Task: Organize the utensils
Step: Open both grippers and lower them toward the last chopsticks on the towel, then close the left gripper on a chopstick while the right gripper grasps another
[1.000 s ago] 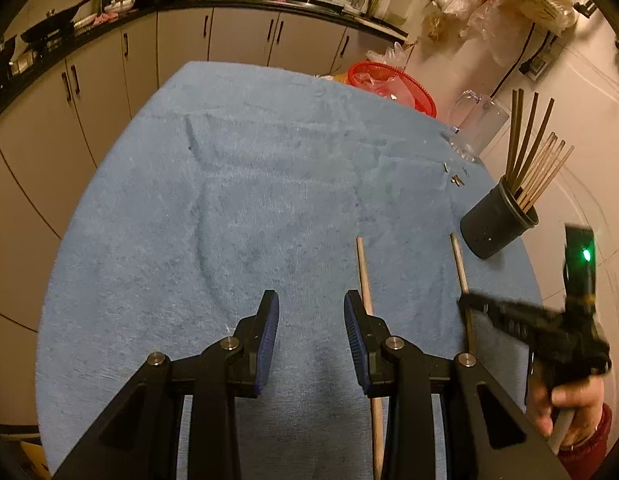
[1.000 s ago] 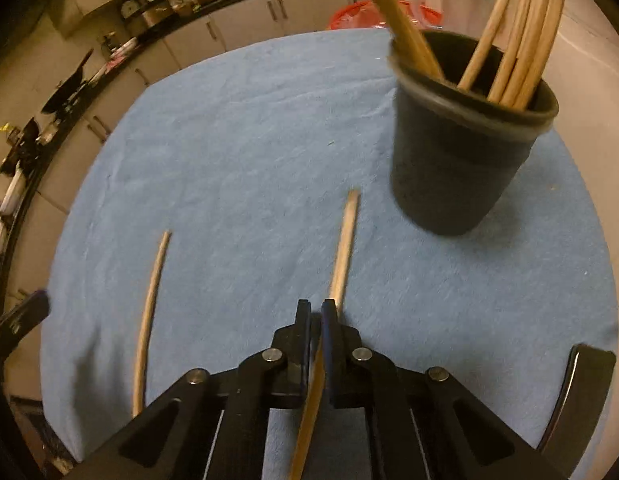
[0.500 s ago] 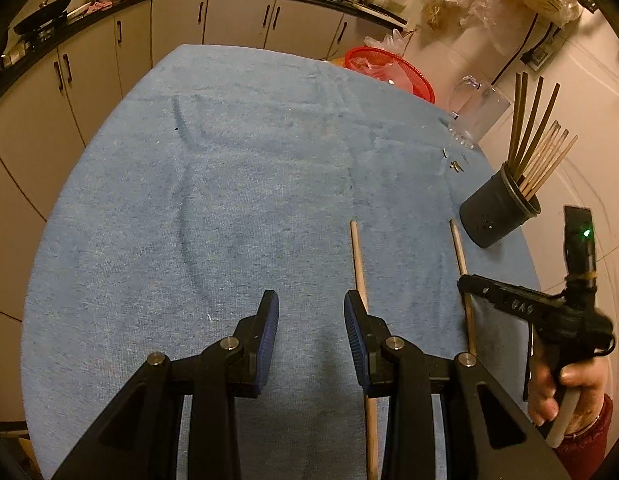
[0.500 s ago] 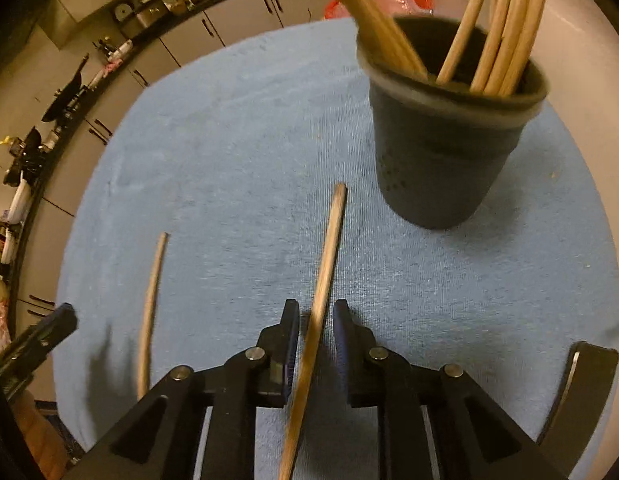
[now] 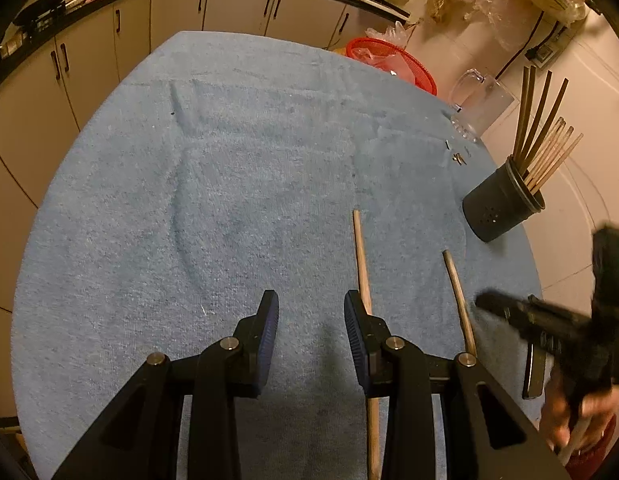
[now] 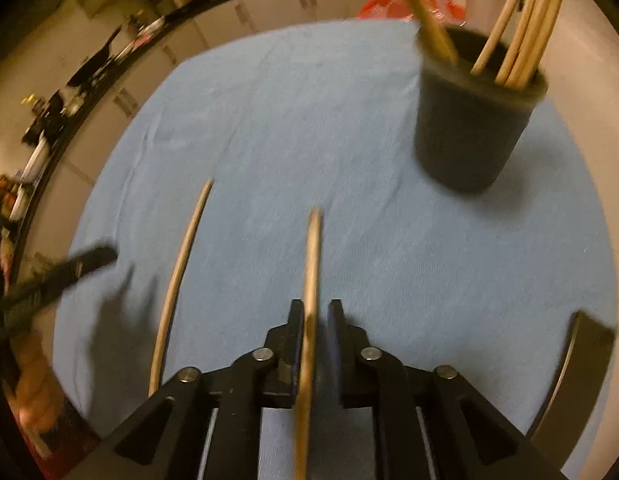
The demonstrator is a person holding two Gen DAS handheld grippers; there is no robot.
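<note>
**Two loose chopsticks on towel; right gripper straddling one**

Left wrist view. Left gripper [image 5: 311, 336] hovers low over the blue towel [image 5: 229, 200], jaws well apart, nothing between them. One chopstick [image 5: 361, 256] lies flat just right of its right finger, running away from the camera; its near part passes under that finger's linkage. A second chopstick [image 5: 458, 296] lies further right, roughly parallel. The black holder [image 5: 499, 210] stands upright near the towel's right edge, already stocked with dark and pale sticks. Right gripper [image 5: 505, 310] appears blurred at right. A red basket [image 5: 393, 60] and a glass mug [image 5: 479, 102] sit at the far edge, not involved.

Right wrist view. Right gripper [image 6: 314, 320] has the second chopstick [image 6: 313, 264] lined up lengthwise between its fingers; a narrow gap shows either side, so judged not yet clamped. Frame is motion-blurred. The alignment probably favours a clean grip along the shaft. Holder [image 6: 469, 132] ahead and right, the likely destination. The other chopstick [image 6: 181, 256] lies to the left.
</note>
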